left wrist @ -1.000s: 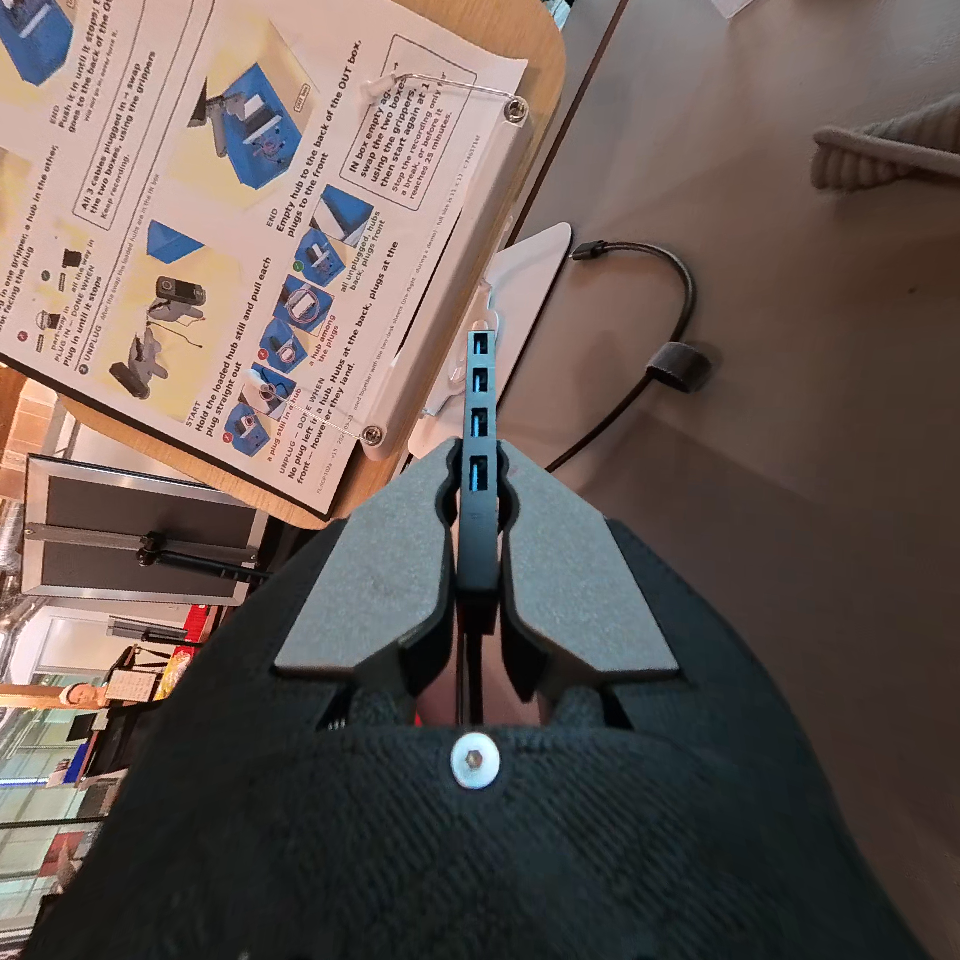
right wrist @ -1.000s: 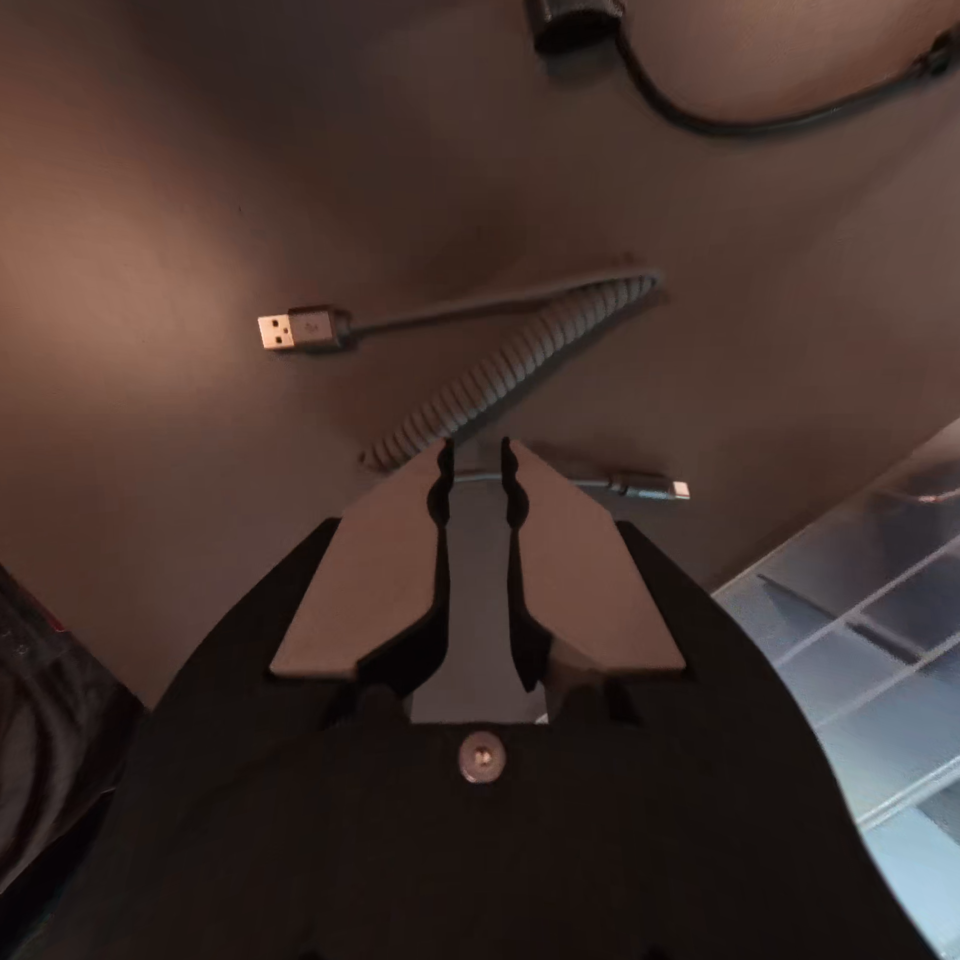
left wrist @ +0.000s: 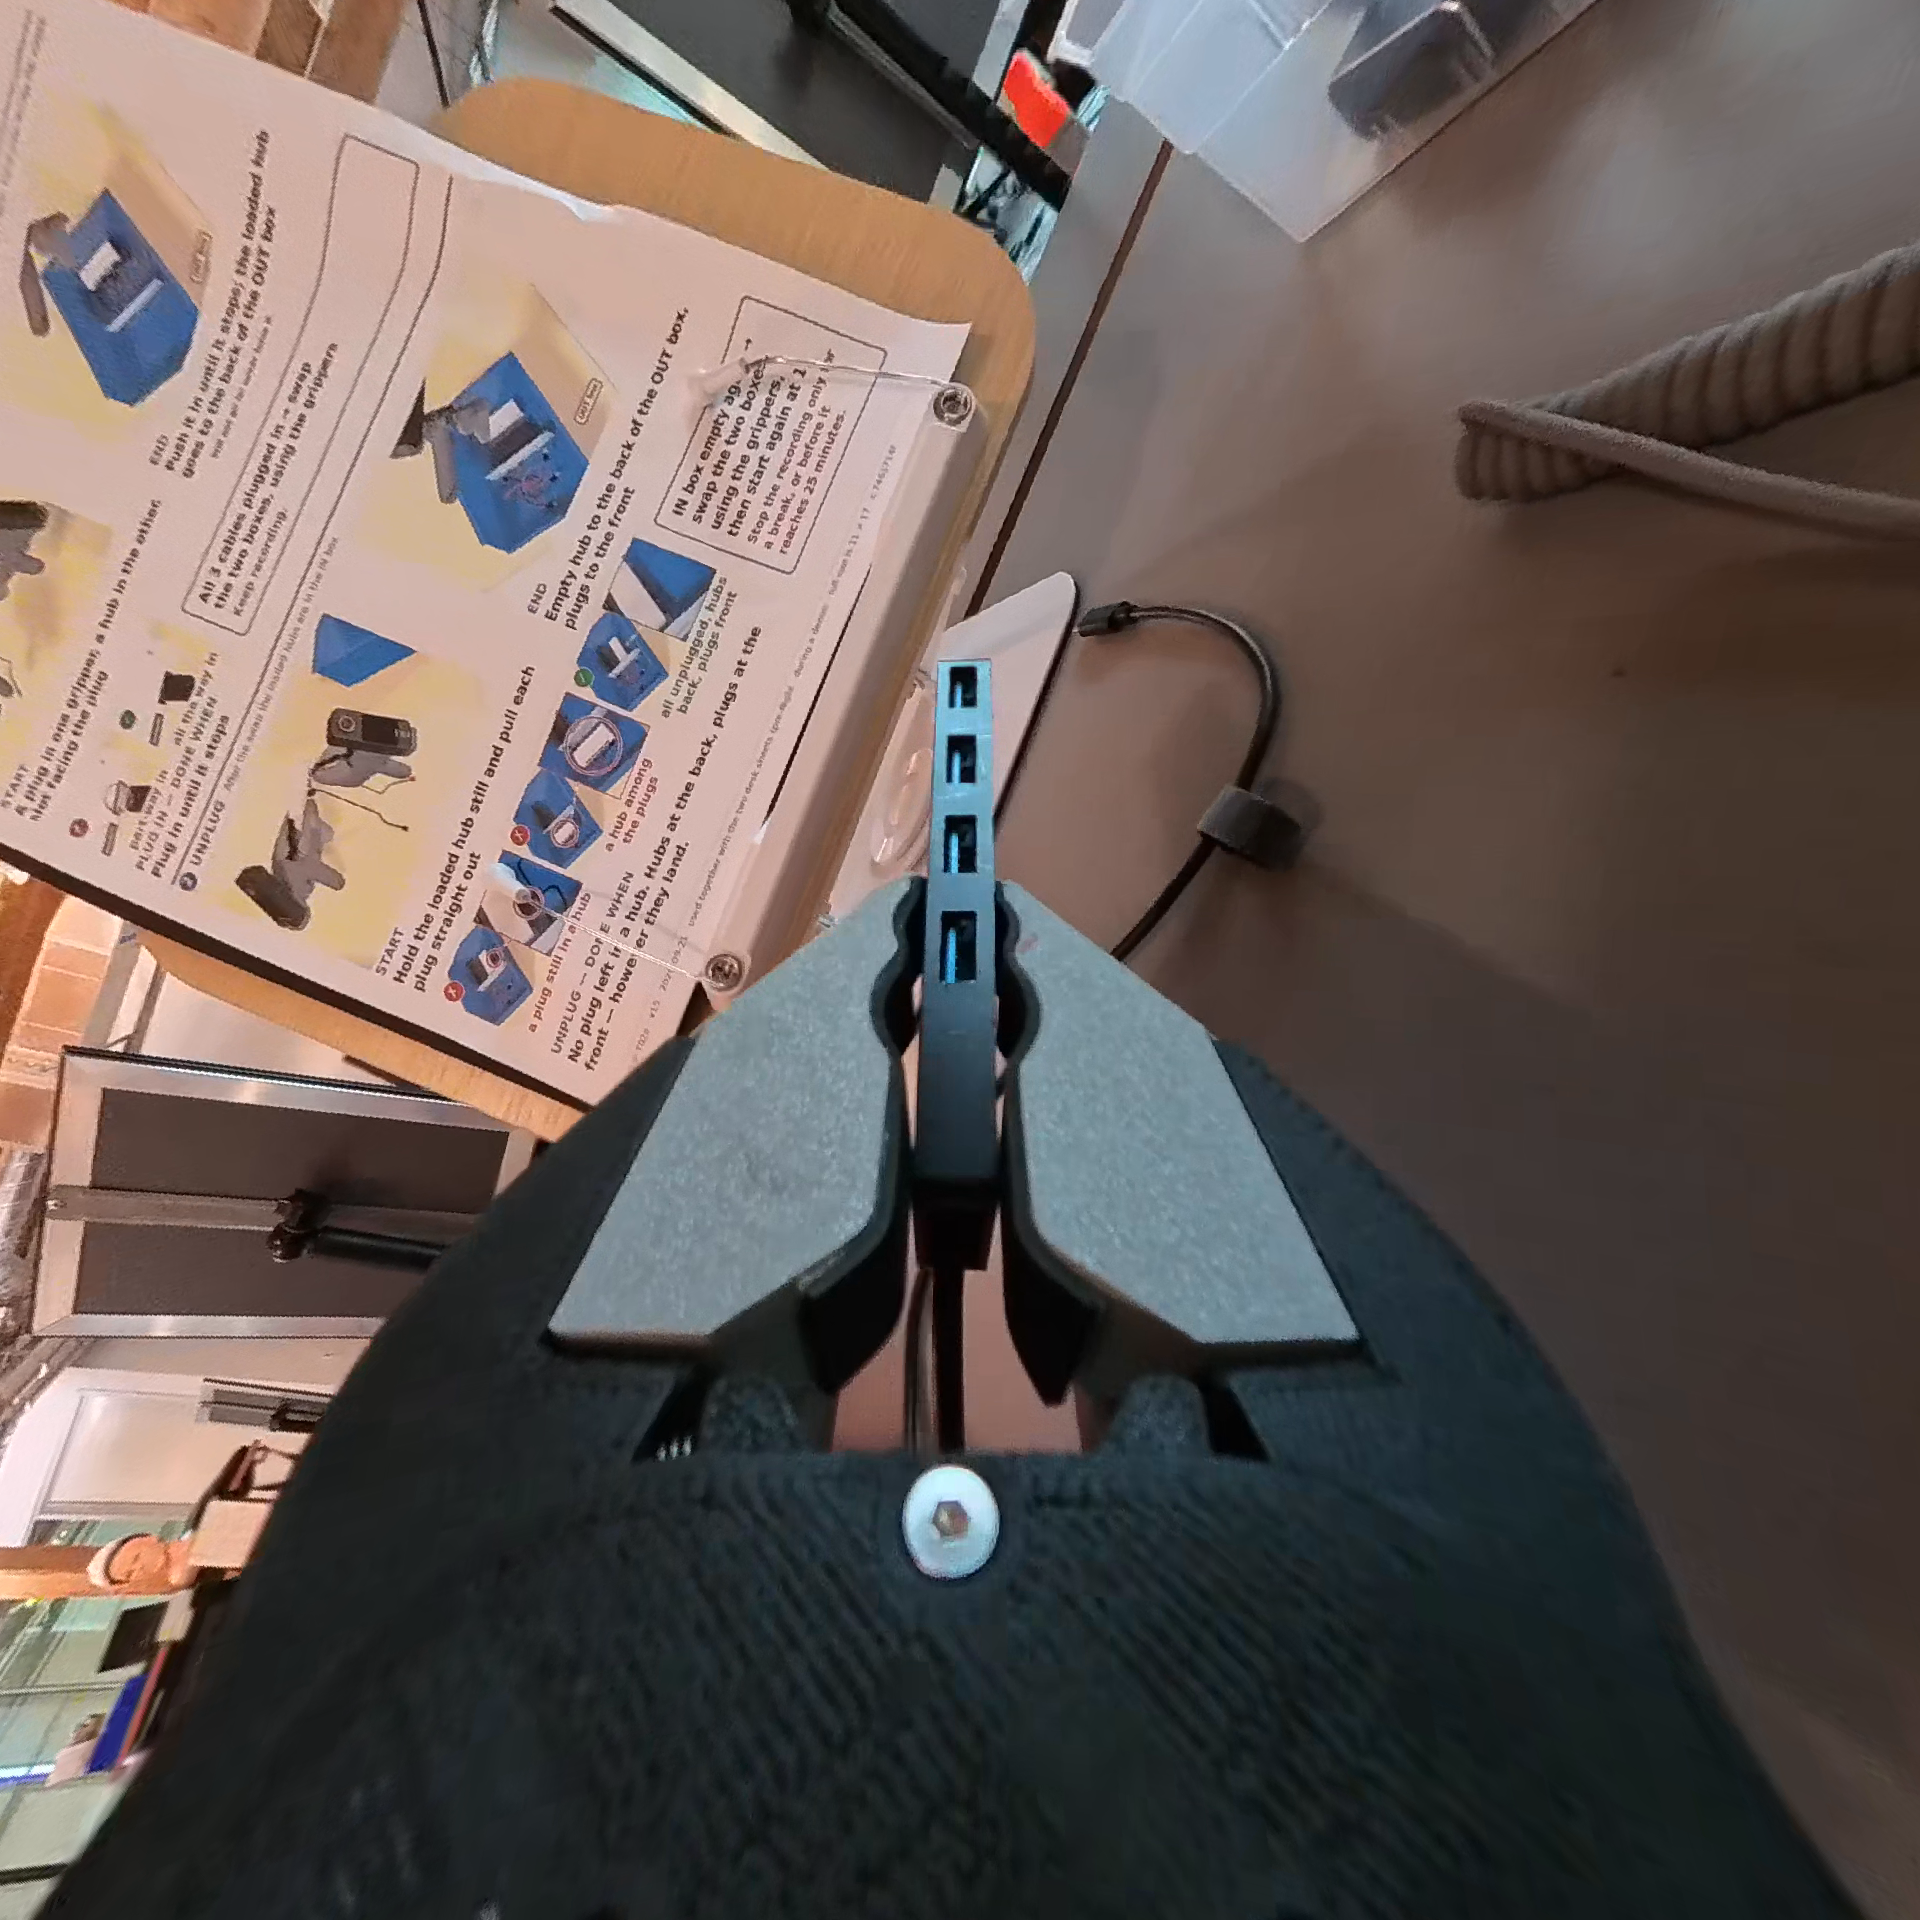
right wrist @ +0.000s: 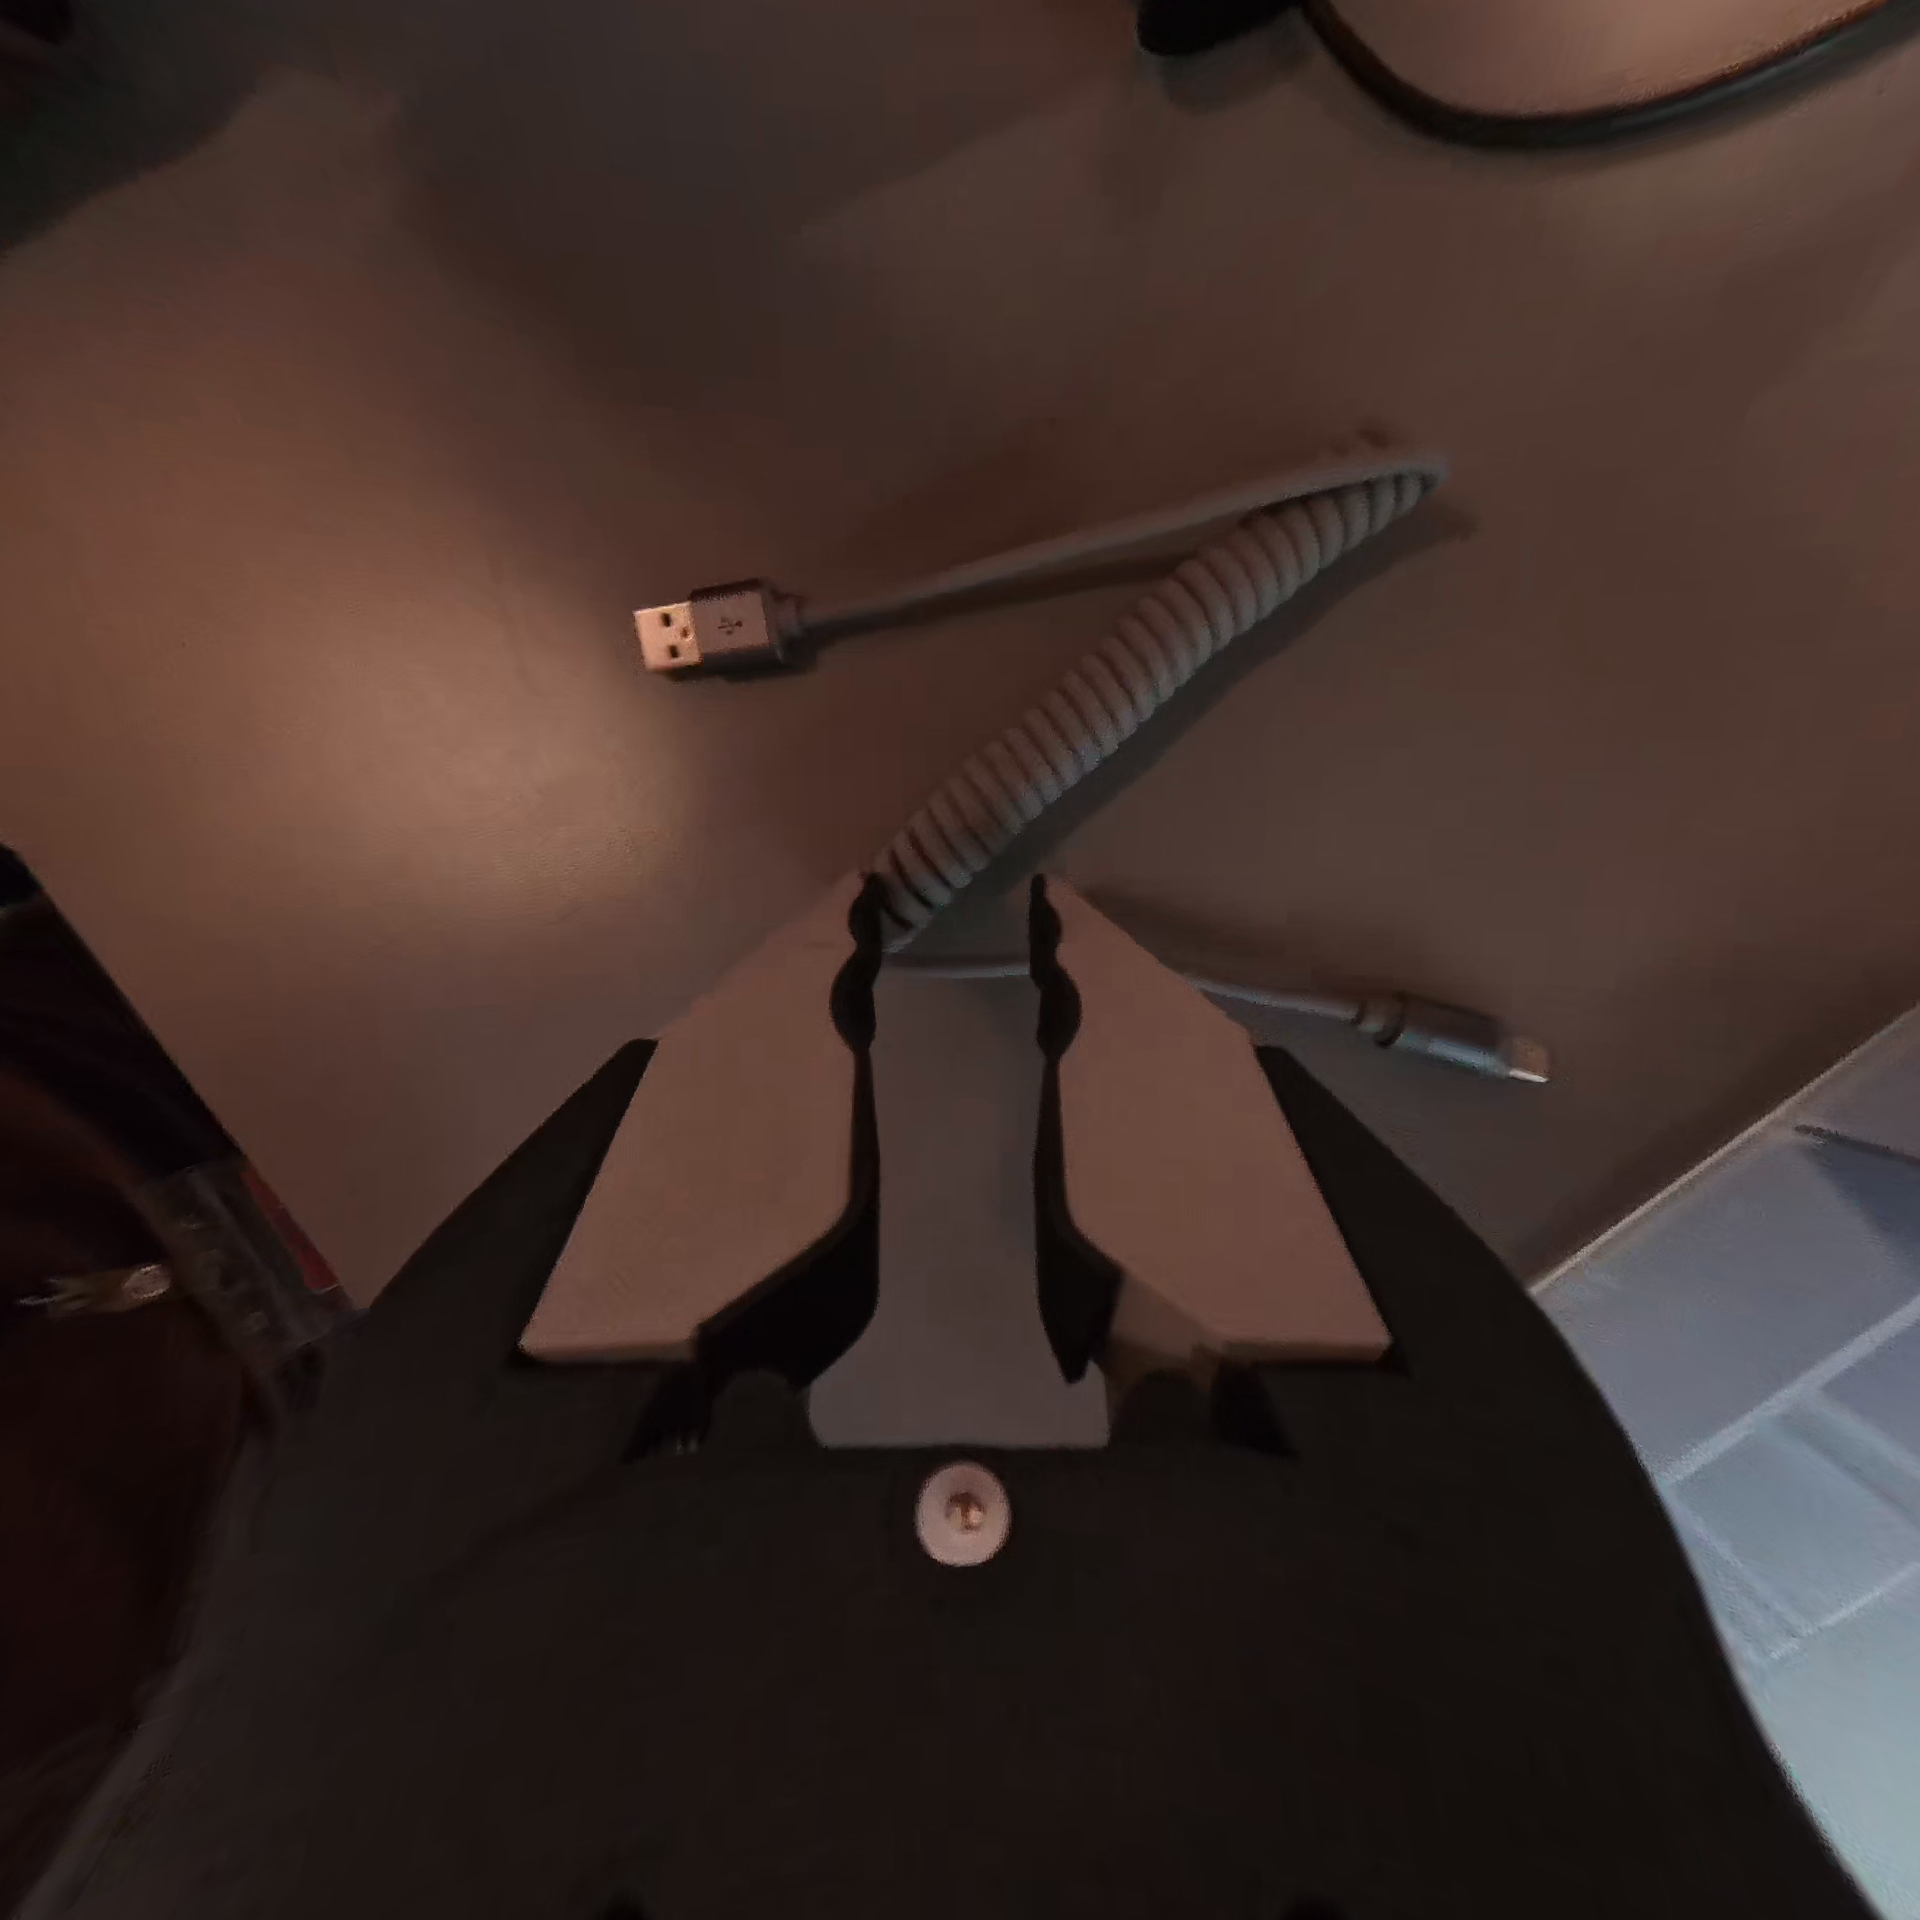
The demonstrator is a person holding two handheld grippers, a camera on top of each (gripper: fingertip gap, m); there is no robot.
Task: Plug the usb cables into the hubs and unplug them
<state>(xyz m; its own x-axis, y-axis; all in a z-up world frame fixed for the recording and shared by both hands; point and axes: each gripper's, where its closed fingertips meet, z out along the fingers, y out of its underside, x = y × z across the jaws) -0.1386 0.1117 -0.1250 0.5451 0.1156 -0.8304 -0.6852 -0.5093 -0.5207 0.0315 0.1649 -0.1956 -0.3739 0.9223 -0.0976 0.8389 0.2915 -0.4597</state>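
My left gripper [left wrist: 958, 914] is shut on a black USB hub [left wrist: 962, 790] with several blue ports; the hub sticks out past the fingertips, held above the grey table. My right gripper [right wrist: 951, 894] is open and empty, low over the table. A grey coiled USB cable [right wrist: 1122, 686] lies just ahead of it. The cable's USB-A plug [right wrist: 707, 629] rests on the table up and to the left of the fingertips. Its small far-end plug [right wrist: 1455, 1034] lies to the right, beside the right finger.
A printed instruction sheet [left wrist: 416, 582] on a wooden board stands at the left. A black cable with a strap [left wrist: 1247, 769] lies on the table beyond the hub. A clear plastic box [right wrist: 1787, 1351] is at the right; a knitted fabric edge [left wrist: 1683, 416] lies farther off. One gripper's finger ends stand about 20 cm off the other's.
The left gripper with the hub has drawn back a little, showing more of the sheet. The right gripper has shifted left and its jaws have opened wider; the coiled cable has not moved.
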